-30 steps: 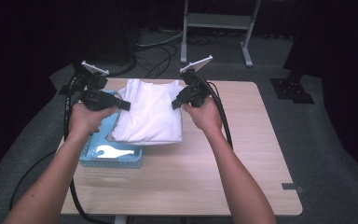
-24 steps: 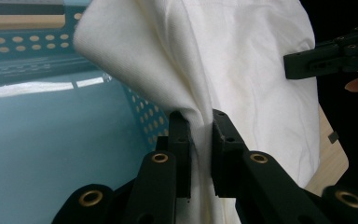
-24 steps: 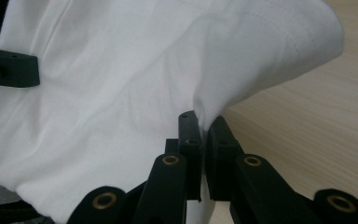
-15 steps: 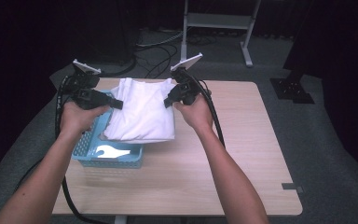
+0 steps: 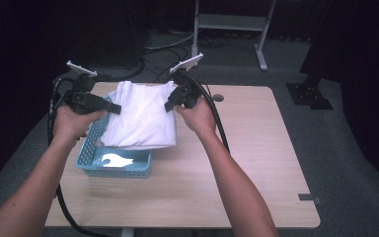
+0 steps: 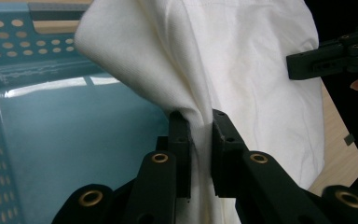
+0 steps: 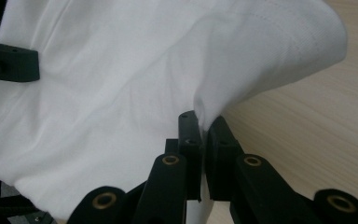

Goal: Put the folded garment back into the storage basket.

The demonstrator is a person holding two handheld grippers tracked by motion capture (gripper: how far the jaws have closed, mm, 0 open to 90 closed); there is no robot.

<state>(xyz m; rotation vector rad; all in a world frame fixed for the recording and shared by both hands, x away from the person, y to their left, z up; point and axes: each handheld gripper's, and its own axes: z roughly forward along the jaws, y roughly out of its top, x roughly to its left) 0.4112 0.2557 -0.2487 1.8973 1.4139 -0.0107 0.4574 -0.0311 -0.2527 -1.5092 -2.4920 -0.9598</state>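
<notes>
A white cloth, soft, finely woven and folded into a loose bundle with a stitched hem, hangs between the two grippers above the far left part of the wooden tabletop. Its lower folds droop over the right wall of a light blue plastic basket, a rectangular bin with perforated sides and a smooth glossy floor, which sits near the tabletop's left edge. A small white piece lies inside the basket at its near end; what it is cannot be told.

The left gripper is clamped on a pinch of the cloth's left side; in the left gripper view its black jaws squeeze a gathered ridge of fabric. The right gripper is likewise clenched on the cloth's right edge, the fabric bunching into its jaws above the pale wood grain.

Both forearms reach forward from the near edge, bare, with the left hand and right hand wrapped around the gripper bodies. Black cables trail back along the arms.
</notes>
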